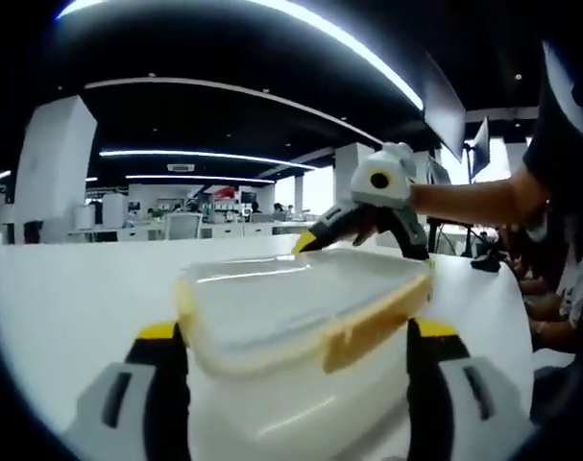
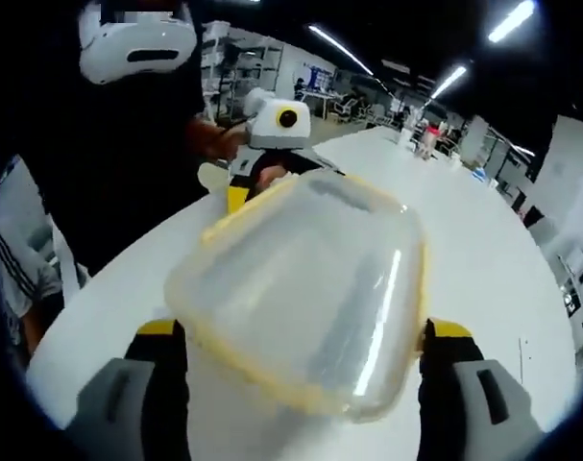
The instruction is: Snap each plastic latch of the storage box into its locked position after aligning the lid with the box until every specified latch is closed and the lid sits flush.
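Observation:
A translucent storage box [image 1: 301, 403] with a clear lid [image 1: 291, 293] and yellow latches [image 1: 368, 331] stands on the white table. My left gripper [image 1: 296, 331] is open, one jaw on each side of the near end of the box. At the far end the right gripper [image 1: 358, 240], held by a hand, reaches the lid's rim with its yellow-tipped fingers. In the right gripper view the box [image 2: 301, 288] looks tilted, and my right gripper [image 2: 305, 327] stands open around it. Beyond it is the left gripper [image 2: 272, 182]. Whether the latches are closed I cannot tell.
The long white table [image 1: 70, 298] runs on past the box [image 2: 483, 250]. A person in dark clothes [image 2: 128, 144] stands at the table's edge, with a forearm [image 1: 464, 197] stretched over it. Desks, chairs and monitors fill the office behind.

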### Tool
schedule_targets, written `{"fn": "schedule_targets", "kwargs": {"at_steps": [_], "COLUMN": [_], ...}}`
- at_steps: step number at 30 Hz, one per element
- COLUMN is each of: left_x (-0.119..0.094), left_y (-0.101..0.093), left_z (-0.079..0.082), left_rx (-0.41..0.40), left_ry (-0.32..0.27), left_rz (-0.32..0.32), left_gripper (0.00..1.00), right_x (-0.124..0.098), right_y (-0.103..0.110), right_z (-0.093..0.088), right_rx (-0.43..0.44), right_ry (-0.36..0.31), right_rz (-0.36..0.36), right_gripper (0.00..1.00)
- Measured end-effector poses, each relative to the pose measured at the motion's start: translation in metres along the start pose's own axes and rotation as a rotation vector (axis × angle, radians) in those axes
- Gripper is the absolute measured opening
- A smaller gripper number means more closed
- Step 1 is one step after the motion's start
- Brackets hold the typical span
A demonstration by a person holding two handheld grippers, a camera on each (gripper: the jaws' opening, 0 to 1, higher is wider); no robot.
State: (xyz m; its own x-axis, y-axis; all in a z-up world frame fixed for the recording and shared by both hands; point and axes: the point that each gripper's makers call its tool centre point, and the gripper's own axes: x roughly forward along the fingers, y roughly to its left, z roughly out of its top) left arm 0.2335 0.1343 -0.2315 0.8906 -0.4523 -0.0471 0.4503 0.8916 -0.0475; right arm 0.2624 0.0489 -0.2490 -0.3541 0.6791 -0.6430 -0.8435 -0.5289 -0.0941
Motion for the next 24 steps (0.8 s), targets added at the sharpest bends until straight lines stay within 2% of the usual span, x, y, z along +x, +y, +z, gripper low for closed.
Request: {"fn": "schedule_targets", "kwargs": {"at_steps": [3, 5, 11, 16, 21, 24], "left_x": [-0.003, -0.005, -0.01, -0.016, -0.02, -0.021], "left_y": [0.001, 0.002, 0.003, 0.007, 0.015, 0.017], "left_z": [-0.001, 0.001, 0.007, 0.022, 0.024, 0.022], "left_rx": [0.003, -0.002, -0.024, -0.206, -0.182, -0.184], "left_ry": [0.004, -0.002, -0.022, -0.117, -0.124, -0.117], "left_rz": [-0.004, -0.007, -0.019, -0.032, -0.004, -0.002], "left_gripper": [0.92, 0.92, 0.91, 0.82, 0.8, 0.77], "right_x": [-0.005, -0.009, -0.02, -0.025, -0.022, -0.023], "right_y": [0.003, 0.005, 0.006, 0.012, 0.024, 0.029], "right_z": [0.008, 0.009, 0.012, 0.014, 0.017, 0.027], "right_rx": [0.065, 0.077, 0.163, 0.251, 0.27, 0.307], "right_ry": [-0.066, -0.085, -0.172, -0.245, -0.269, -0.356], "right_rz": [-0.033, -0.056, -0.175, -0.32, -0.457, -0.541], "right_gripper": [1.0, 1.0, 1.0, 1.0, 1.0, 1.0]}}
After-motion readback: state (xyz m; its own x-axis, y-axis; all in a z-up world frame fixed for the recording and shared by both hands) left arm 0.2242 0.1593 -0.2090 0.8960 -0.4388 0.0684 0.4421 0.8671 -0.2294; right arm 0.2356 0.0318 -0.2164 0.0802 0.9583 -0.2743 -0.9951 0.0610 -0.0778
